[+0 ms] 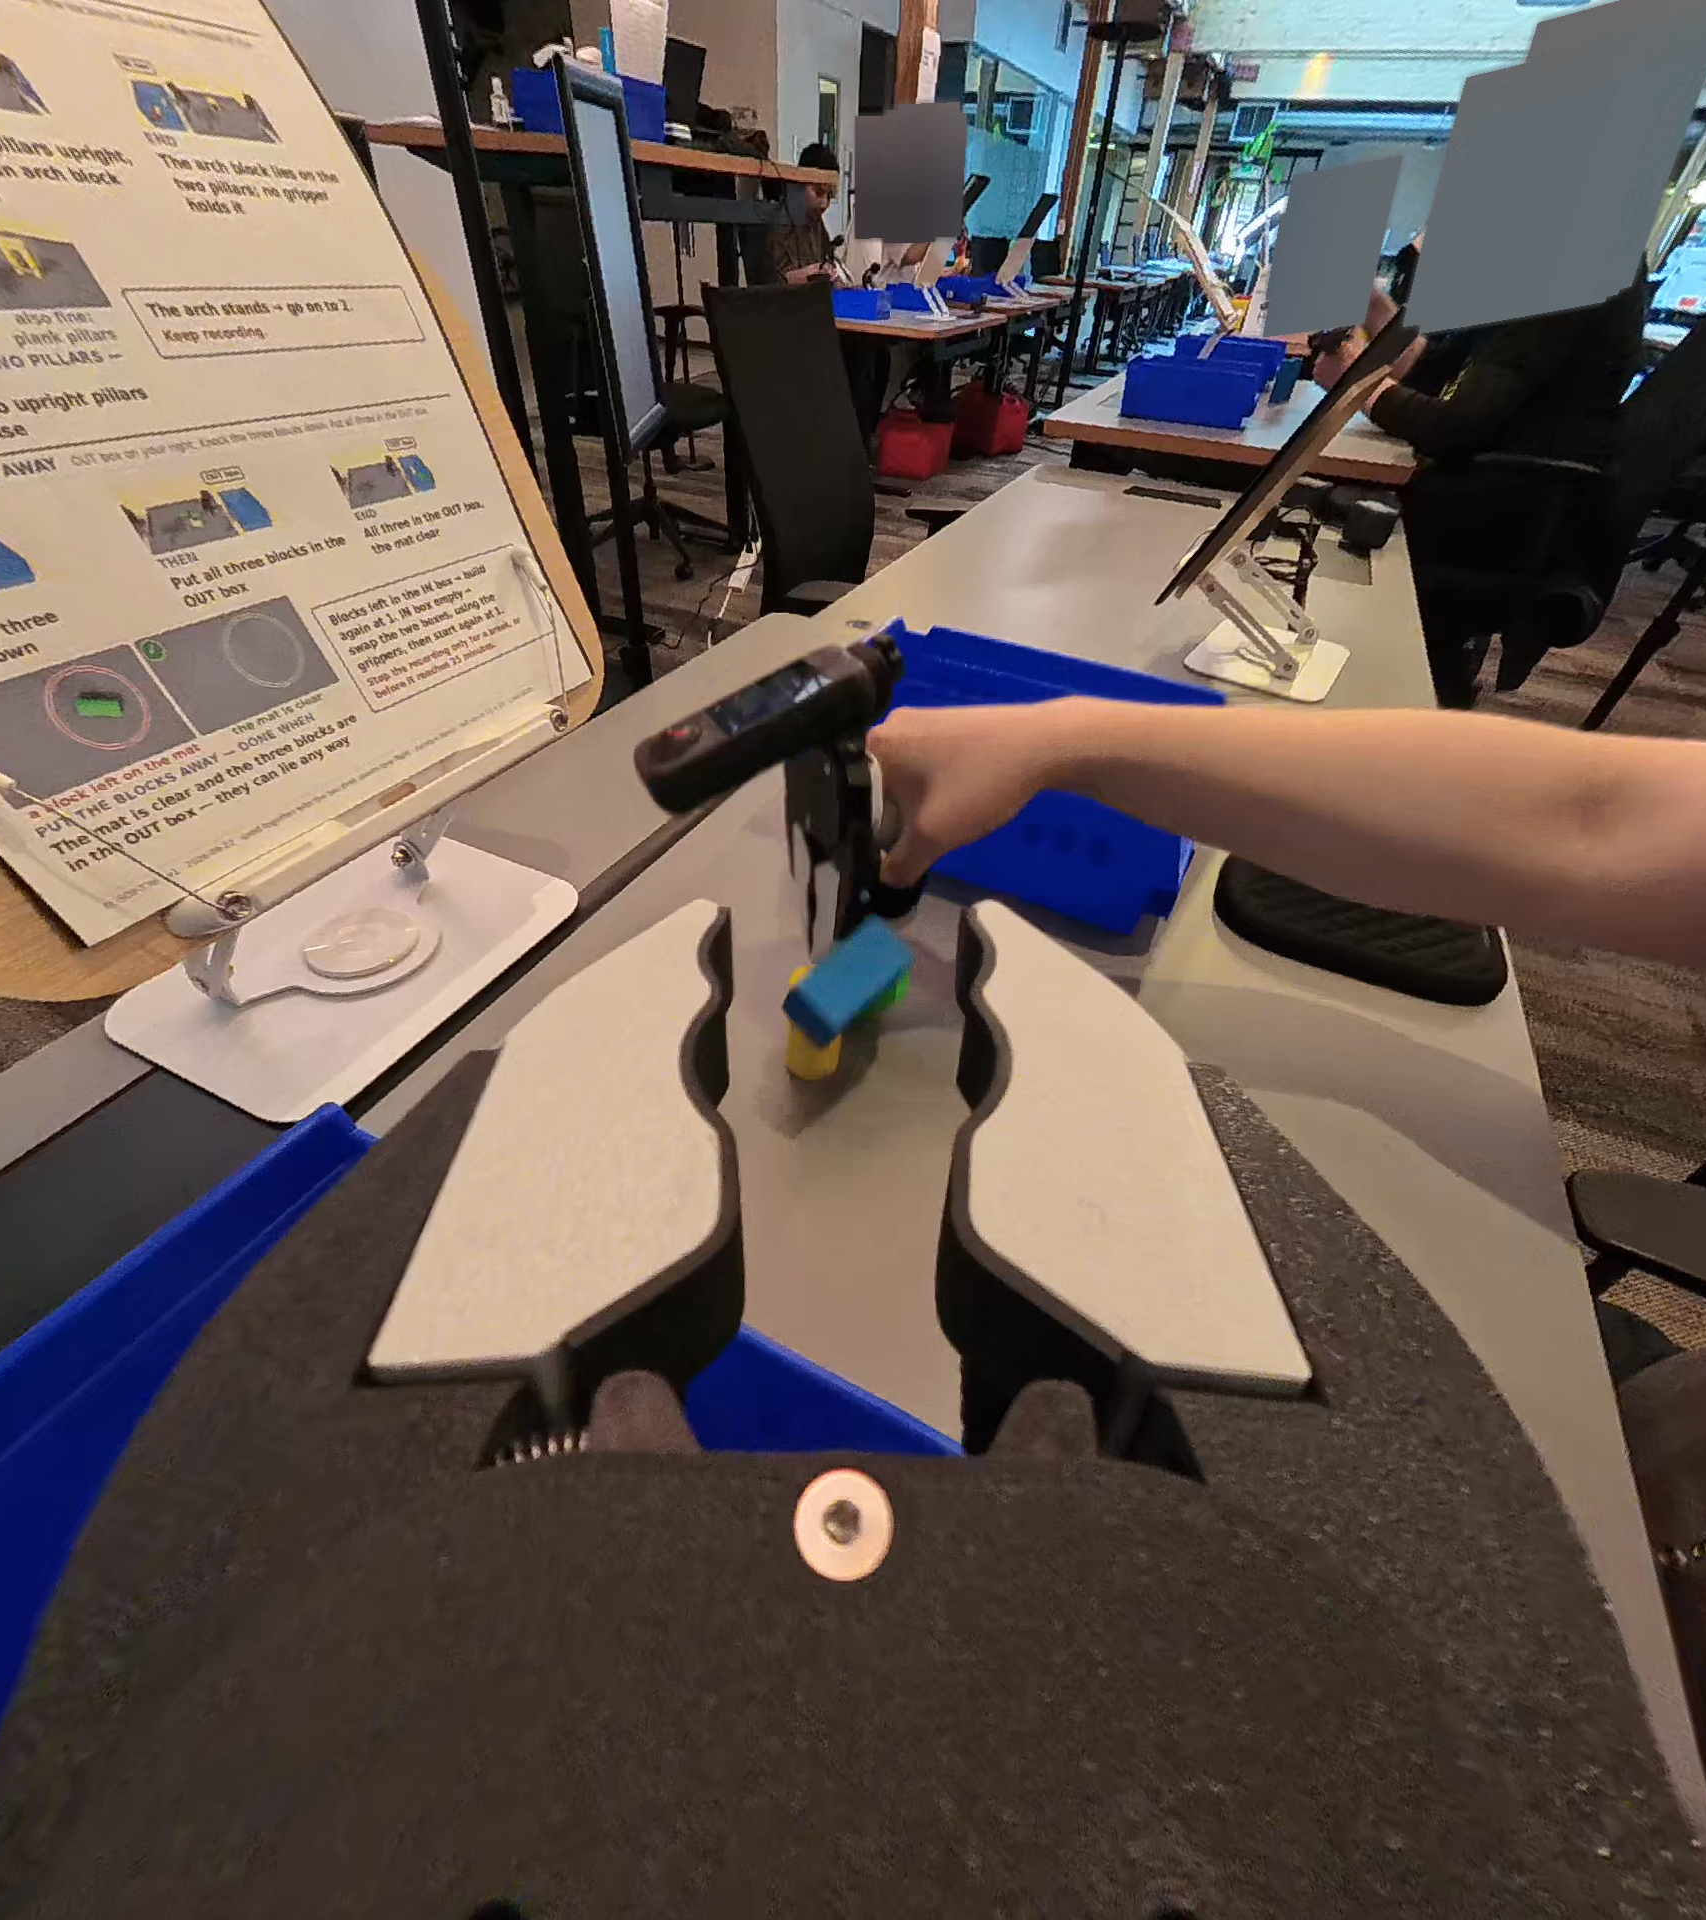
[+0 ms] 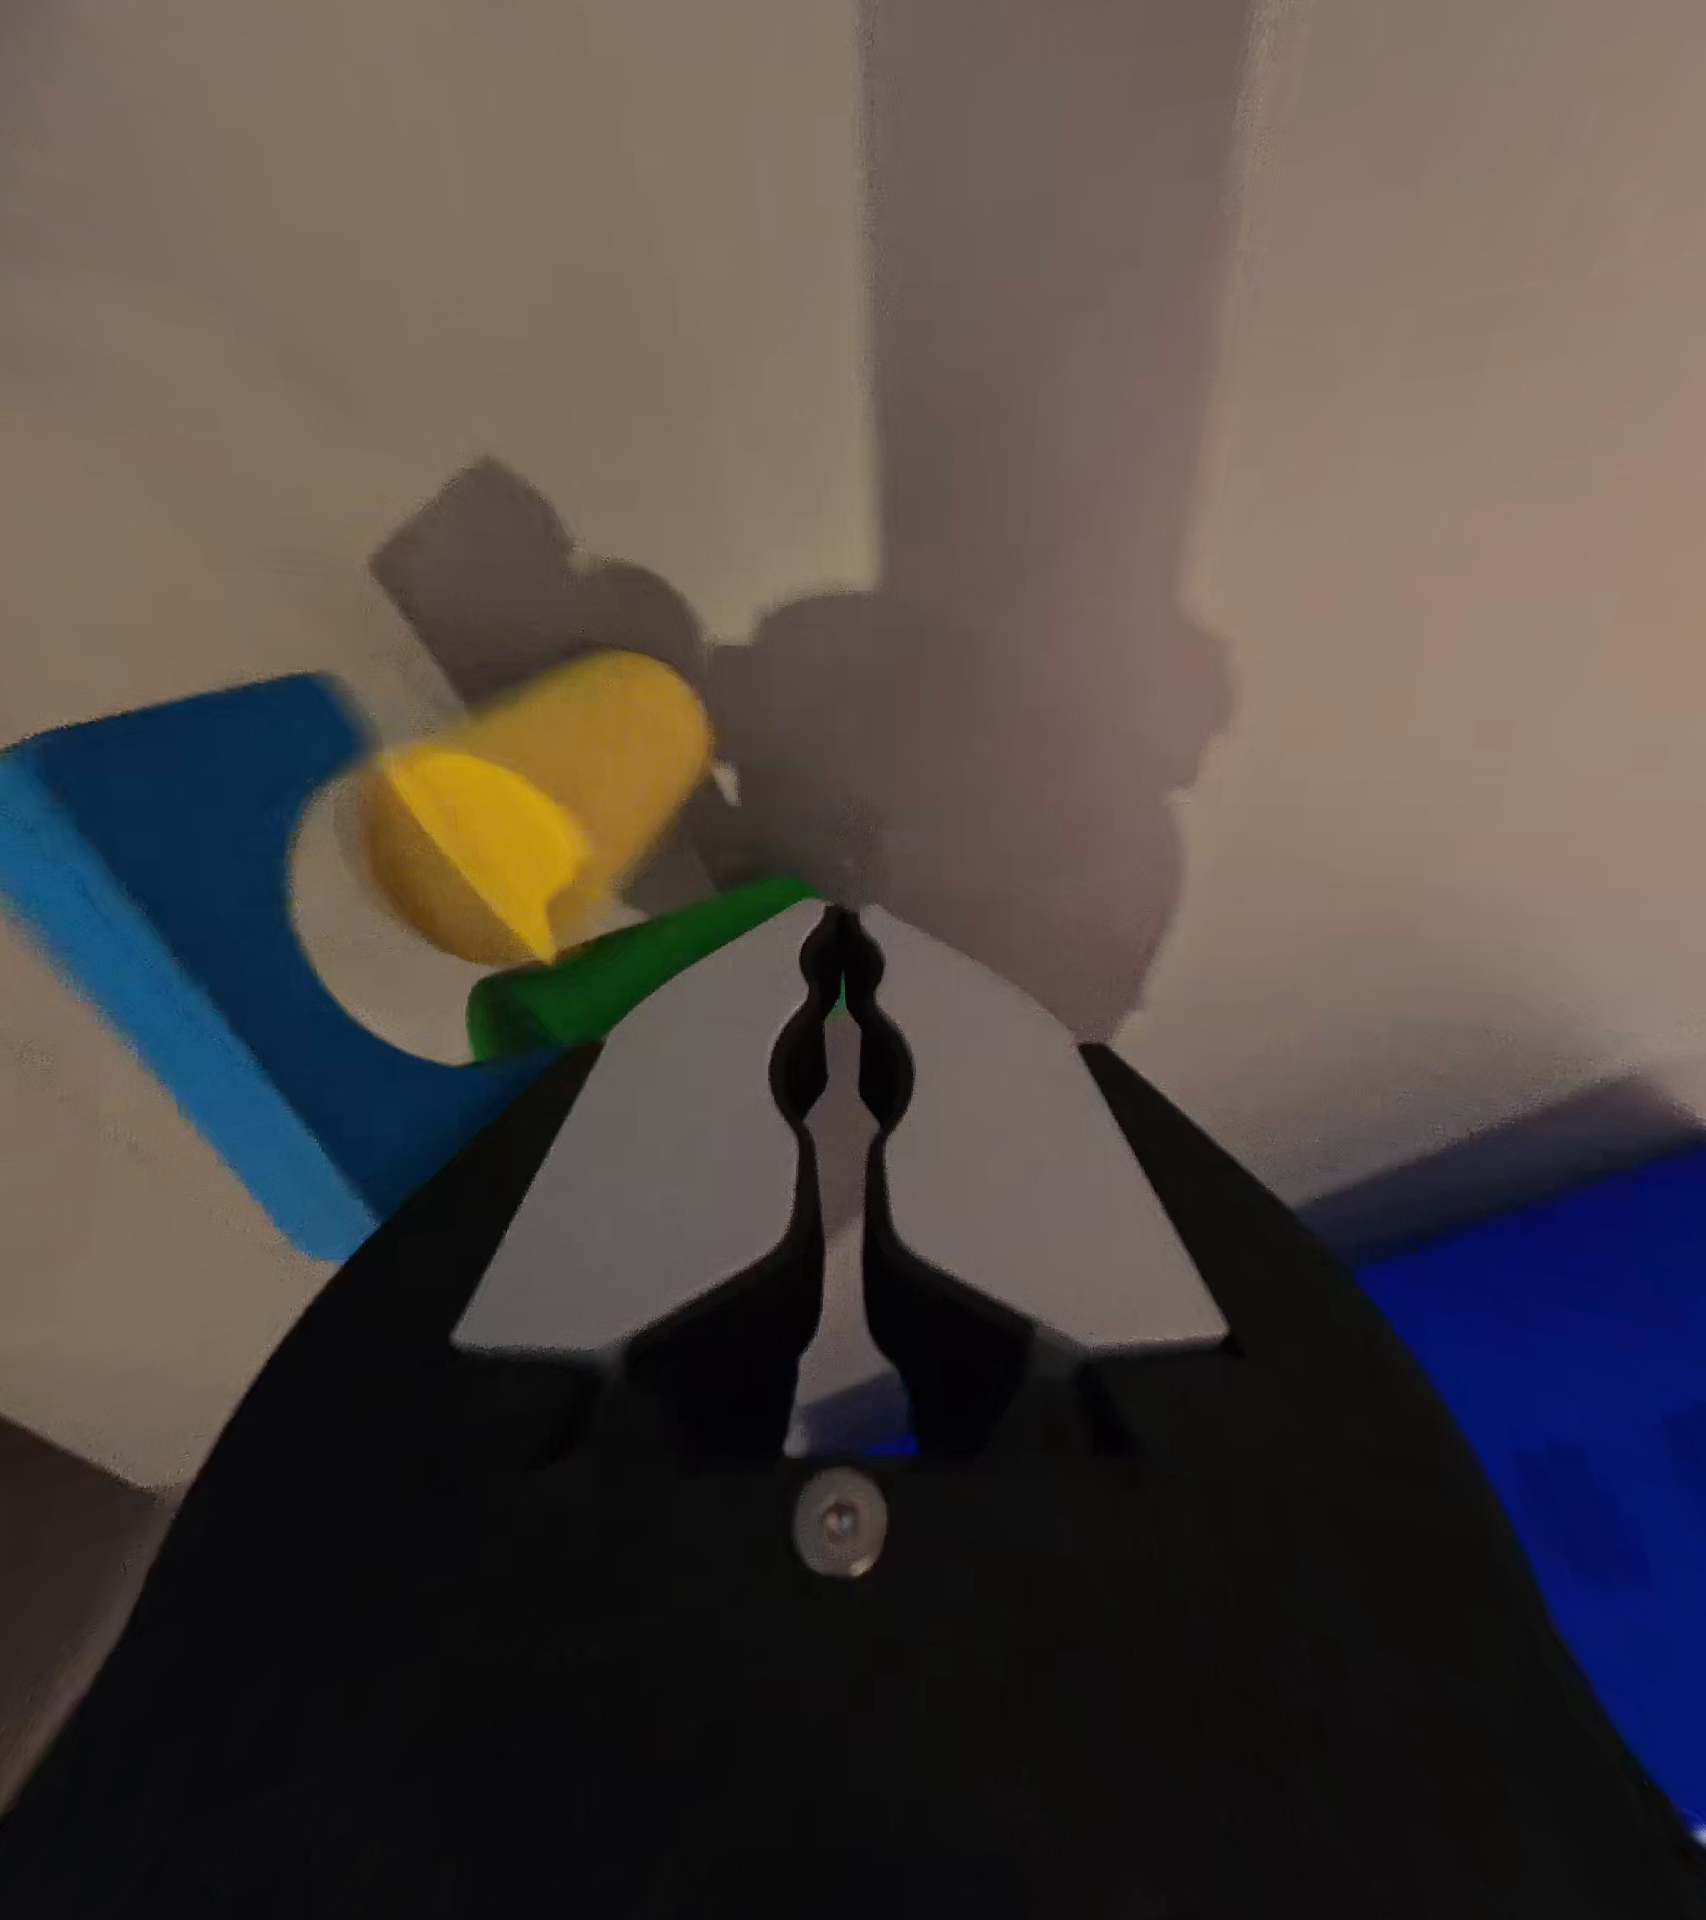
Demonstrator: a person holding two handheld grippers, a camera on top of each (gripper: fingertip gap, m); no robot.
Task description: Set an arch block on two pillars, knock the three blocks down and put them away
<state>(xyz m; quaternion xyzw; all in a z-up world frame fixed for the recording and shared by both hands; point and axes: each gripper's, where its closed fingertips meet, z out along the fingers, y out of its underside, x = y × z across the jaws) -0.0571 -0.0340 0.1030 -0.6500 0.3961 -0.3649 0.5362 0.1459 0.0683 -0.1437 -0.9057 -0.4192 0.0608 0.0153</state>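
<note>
The blue arch block [image 1: 847, 979] [image 2: 174, 935] is tilted and blurred, toppling over a yellow cylinder pillar [image 1: 813, 1049] [image 2: 527, 810] and a green pillar [image 1: 893, 992] [image 2: 620, 982] on the grey mat [image 1: 828, 1195]. My right gripper [image 2: 836, 920] is shut and empty, its tips against the green pillar from above. It also shows in the left wrist view [image 1: 833, 914], held by a hand just above the blocks. My left gripper [image 1: 841, 987] is open and empty, held back from the blocks, which show between its fingers.
A blue box [image 1: 1046, 769] [image 2: 1607, 1403] stands behind the blocks on the right. Another blue box [image 1: 101, 1351] lies under my left gripper. An instruction board [image 1: 205, 468] on a white stand is at the left. A black armrest pad [image 1: 1368, 935] lies at the table's right edge. Spacing between my two grippers at the tips: around 35 cm.
</note>
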